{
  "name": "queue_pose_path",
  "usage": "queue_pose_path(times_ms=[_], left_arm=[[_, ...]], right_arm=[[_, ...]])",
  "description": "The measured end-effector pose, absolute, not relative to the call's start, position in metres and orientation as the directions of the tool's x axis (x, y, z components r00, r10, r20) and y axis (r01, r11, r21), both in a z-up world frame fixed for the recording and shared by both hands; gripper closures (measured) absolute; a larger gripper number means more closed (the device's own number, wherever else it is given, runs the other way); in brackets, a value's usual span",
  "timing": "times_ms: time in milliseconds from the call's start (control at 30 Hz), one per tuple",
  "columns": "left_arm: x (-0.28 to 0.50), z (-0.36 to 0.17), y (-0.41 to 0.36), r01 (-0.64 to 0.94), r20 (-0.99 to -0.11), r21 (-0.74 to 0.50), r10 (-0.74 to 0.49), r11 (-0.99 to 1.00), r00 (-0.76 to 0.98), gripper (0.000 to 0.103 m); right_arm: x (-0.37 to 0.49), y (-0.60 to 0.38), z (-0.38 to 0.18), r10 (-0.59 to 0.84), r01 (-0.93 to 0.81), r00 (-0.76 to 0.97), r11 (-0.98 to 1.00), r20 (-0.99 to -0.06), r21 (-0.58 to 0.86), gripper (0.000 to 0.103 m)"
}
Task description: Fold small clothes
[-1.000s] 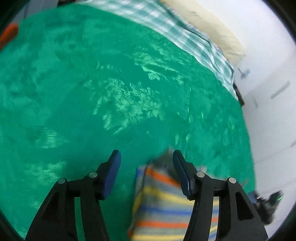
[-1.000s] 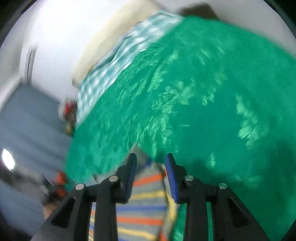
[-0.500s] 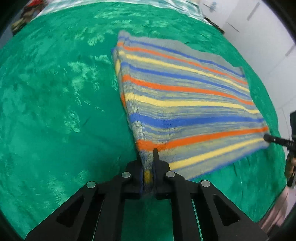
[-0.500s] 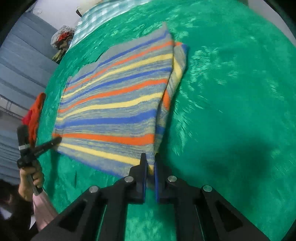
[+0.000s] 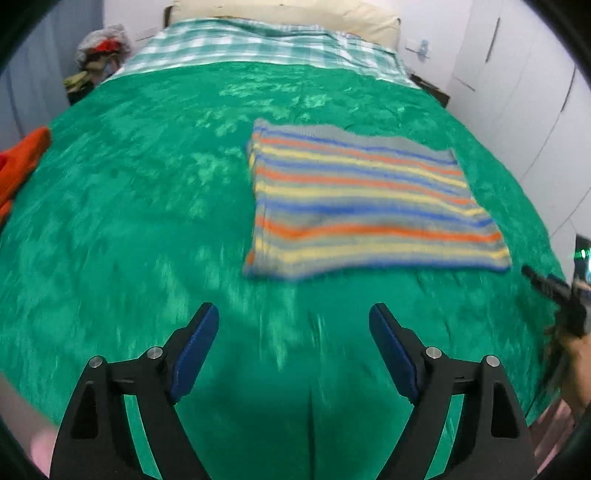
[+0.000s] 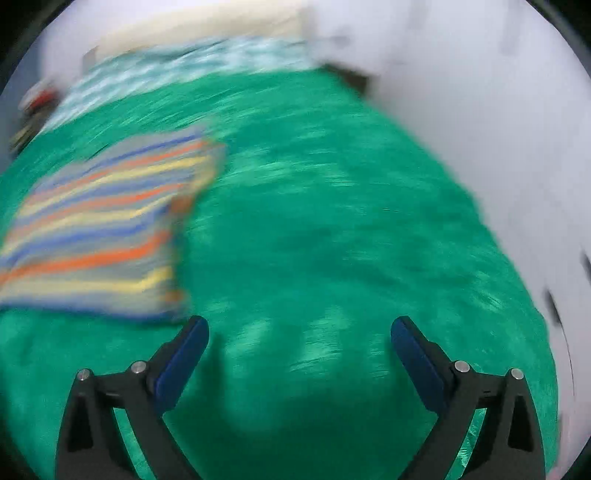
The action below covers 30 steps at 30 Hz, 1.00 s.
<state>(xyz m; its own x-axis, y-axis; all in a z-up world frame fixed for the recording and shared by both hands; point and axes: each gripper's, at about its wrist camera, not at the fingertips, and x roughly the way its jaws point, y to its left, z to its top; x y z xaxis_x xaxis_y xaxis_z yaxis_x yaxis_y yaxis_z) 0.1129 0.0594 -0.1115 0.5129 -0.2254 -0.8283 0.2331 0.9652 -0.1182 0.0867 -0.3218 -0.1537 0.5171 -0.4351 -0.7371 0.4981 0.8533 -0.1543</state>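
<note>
Ahead of both our grippers spreads the green blanket, covering most of the bed, with a checked sheet and a pale pillow at the far end. White cupboard doors run along the side to the right of our left gripper.

On the blanket lies the striped knit, a small garment in blue, orange, yellow and grey. From our left gripper it sits ahead and a little to the right, well clear of the fingertips. From our right gripper it lies ahead and to the left, its near corner just beyond the left finger, though that view is smeared by motion. It looks like a flat, roughly square packet with doubled edges along its left side, so we judge that at least one fold is already made. Whether another fold is wanted, or whether this piece is finished, we cannot tell.

Far to the left of our left gripper, at the blanket's edge, sits an orange cloth, possibly the next garment to fold. Beyond it, past the bed's far left corner, is a heap of clothes.

Our left gripper is spread wide and holds nothing; only bare blanket shows between its blue pads. Our right gripper is likewise wide apart and empty; it also appears at the right edge of the left view.
</note>
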Motion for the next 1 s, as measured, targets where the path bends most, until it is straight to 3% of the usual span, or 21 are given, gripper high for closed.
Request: queue_pose_path(times_ms=[67,133,333,733,1000], left_arm=[[0.101,-0.117,0.054,0.189,-0.843,-0.137,-0.215,0.972,0.493,0.018],[0.086,-0.118,0.047,0.141,-0.858,-0.148,-0.197,0.979,0.474,0.018],[0.050,-0.088,0.037,0.063,-0.839,-0.172,-0.180,0.983,0.514,0.018],[0.052,-0.063,-0.005,0.198,-0.804,-0.131,-0.221,0.971,0.553,0.015],[0.082,-0.033,-0.088,0.335,-0.856,-0.043,-0.207,0.941,0.473,0.016]], right_arm=[[0.092,-0.338,-0.169,-0.504,0.572,0.489,0.801,-0.712,-0.175,0.000],[0.103,-0.348,-0.196,-0.485,0.567,0.434,0.802,-0.759,-0.188,0.000],[0.090,-0.359,-0.191,-0.448,0.573,0.493,0.812,-0.746,-0.109,0.000],[0.092,-0.354,-0.194,-0.463,0.578,0.491,0.807,-0.738,-0.121,0.000],[0.092,-0.355,-0.193,-0.461,0.575,0.492,0.809,-0.739,-0.122,0.000]])
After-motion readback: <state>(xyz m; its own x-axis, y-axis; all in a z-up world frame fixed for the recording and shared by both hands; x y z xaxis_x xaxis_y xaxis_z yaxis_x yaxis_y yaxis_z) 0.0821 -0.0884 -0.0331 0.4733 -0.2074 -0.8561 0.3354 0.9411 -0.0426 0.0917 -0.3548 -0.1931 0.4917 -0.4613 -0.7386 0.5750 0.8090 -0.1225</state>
